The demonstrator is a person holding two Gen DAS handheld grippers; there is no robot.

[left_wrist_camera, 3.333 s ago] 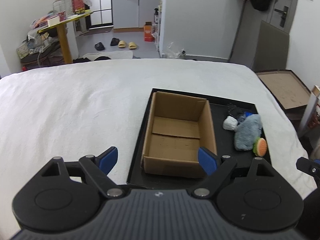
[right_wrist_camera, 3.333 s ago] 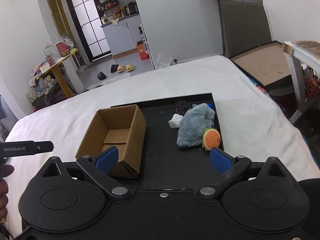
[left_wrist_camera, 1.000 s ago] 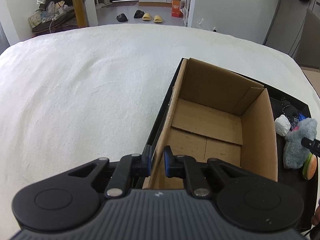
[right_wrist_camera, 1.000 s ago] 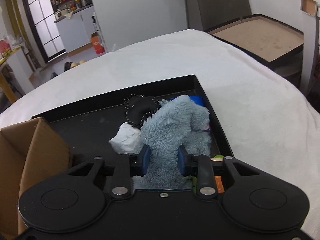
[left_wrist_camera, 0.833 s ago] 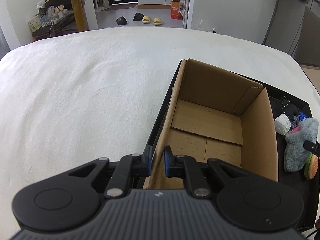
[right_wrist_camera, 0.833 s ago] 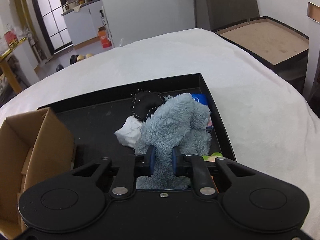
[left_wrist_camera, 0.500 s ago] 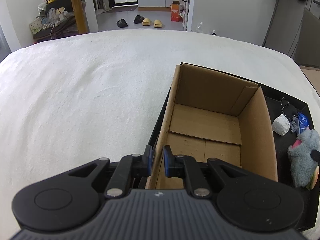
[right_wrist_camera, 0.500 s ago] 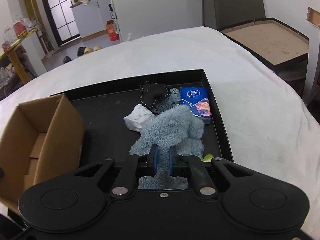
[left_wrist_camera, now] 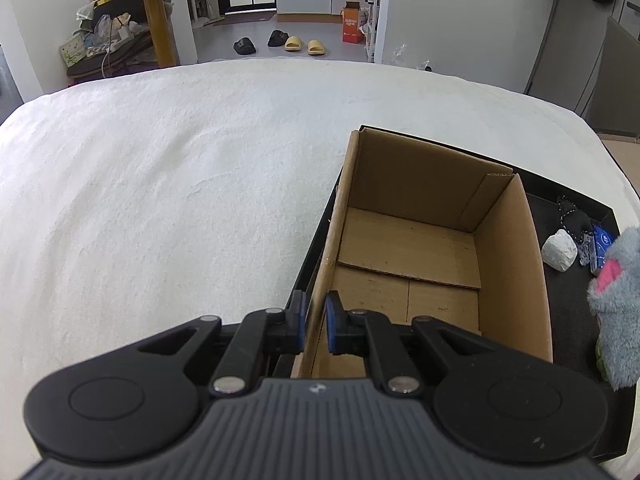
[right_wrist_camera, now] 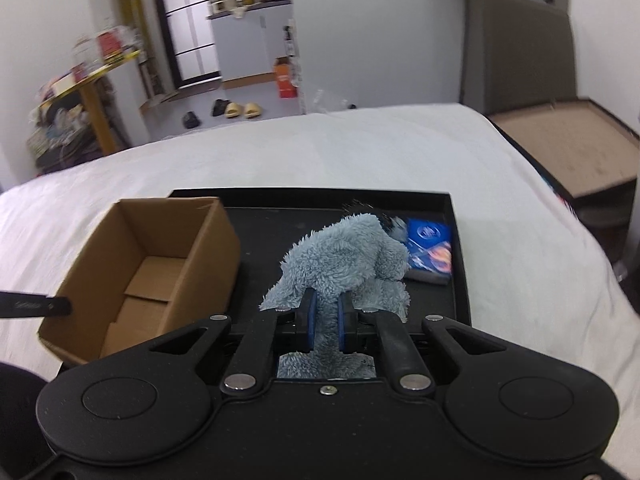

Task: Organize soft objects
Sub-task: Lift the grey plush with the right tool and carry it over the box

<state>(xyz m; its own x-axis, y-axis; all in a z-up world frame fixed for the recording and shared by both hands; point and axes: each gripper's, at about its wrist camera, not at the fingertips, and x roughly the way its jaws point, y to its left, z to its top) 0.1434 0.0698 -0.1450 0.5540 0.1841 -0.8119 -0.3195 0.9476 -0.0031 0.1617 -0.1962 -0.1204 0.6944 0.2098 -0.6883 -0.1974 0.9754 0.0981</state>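
Note:
An open empty cardboard box [left_wrist_camera: 420, 240] stands on the left of a black tray [right_wrist_camera: 280, 224] on a white bed. My left gripper [left_wrist_camera: 314, 324] is shut on the box's left wall near its front corner. My right gripper [right_wrist_camera: 325, 326] is shut on a grey-blue plush toy [right_wrist_camera: 348, 256] and holds it lifted above the tray, right of the box [right_wrist_camera: 152, 264]. The plush [left_wrist_camera: 618, 300] shows at the right edge of the left wrist view with a pink patch.
On the tray lie a white crumpled ball [left_wrist_camera: 560, 250], a black studded item [left_wrist_camera: 574, 220] and a blue packet [right_wrist_camera: 430, 250]. The white bedcover [left_wrist_camera: 160, 200] spreads to the left. A brown board [right_wrist_camera: 568, 148] lies beyond the bed at right.
My right gripper has closed on the plush and lifted it up off the tray, uncovering the blue packet. My left gripper stays clamped on the box wall.

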